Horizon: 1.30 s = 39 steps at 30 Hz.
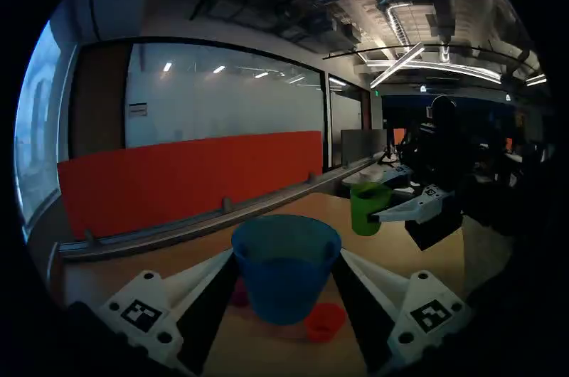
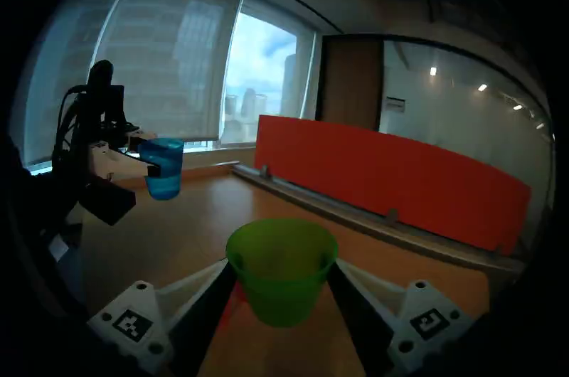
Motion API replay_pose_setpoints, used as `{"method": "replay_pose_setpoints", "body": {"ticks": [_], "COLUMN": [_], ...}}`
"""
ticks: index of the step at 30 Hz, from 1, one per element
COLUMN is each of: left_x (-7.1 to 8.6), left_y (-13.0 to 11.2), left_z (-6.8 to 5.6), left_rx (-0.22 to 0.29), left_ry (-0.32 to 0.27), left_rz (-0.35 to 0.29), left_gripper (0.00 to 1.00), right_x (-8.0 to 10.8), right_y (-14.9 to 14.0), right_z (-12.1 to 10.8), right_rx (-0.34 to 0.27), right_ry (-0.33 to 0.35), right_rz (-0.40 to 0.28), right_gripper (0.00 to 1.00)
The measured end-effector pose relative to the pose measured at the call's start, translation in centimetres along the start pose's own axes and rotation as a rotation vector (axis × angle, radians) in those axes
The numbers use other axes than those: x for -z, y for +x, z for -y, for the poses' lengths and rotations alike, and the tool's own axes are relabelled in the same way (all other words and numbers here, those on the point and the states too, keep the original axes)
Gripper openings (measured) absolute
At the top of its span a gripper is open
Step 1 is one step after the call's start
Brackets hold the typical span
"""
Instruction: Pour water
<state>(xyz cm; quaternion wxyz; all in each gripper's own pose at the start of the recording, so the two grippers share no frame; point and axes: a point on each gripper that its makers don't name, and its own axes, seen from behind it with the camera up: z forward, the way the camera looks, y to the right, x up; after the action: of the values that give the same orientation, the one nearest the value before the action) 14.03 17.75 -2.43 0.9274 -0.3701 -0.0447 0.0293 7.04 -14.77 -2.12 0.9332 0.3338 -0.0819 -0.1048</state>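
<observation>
The blue cup [image 1: 286, 270] stands upright between the fingers of the left gripper [image 1: 286, 255], which press on its sides just under the rim and hold it over the wooden table [image 1: 387, 256]. Beneath it on the table lie a small red cup [image 1: 324, 320] and a purple object [image 1: 240, 293]. Farther off to the right, the green cup [image 1: 368, 208] is upright too, clamped the same way in the right gripper [image 2: 282, 264]. An orange partition [image 1: 192, 174] runs along the table's far edge.

The left tool [image 1: 286, 257] and right tool [image 2: 282, 268] have white fingers [image 1: 188, 279], black inner faces, dark screws and square black-and-white markers [image 1: 140, 314].
</observation>
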Motion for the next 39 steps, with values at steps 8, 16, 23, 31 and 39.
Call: {"method": "replay_pose_setpoints", "body": {"ticks": [8,16,23,31,39], "left_x": [-0.1,-0.1,-0.1,-0.2,-0.5], "left_y": [0.5,1.2,1.9,2.8,3.9], "left_z": [0.1,-0.1,-0.1,-0.2,0.3], "left_rx": [0.006,0.005,-0.009,-0.061,-0.130], "left_ry": [0.004,-0.002,-0.002,0.005,0.036], "left_rz": [-0.024,-0.048,-0.072,-0.093,-0.106], "left_gripper": [0.85,0.85,0.85,0.85,0.85], "right_x": [-0.2,-0.3,-0.5,-1.0,-1.5], "right_y": [1.3,2.2,2.3,2.2,2.3], "right_z": [-0.1,-0.1,0.6,1.4,3.1], "right_rx": [-0.026,-0.028,-0.041,-0.044,-0.068], "right_ry": [0.001,-0.002,0.018,0.039,0.091], "right_rz": [-0.058,-0.090,-0.099,-0.098,-0.109], "right_gripper": [0.89,0.89,0.89,0.88,0.88]}}
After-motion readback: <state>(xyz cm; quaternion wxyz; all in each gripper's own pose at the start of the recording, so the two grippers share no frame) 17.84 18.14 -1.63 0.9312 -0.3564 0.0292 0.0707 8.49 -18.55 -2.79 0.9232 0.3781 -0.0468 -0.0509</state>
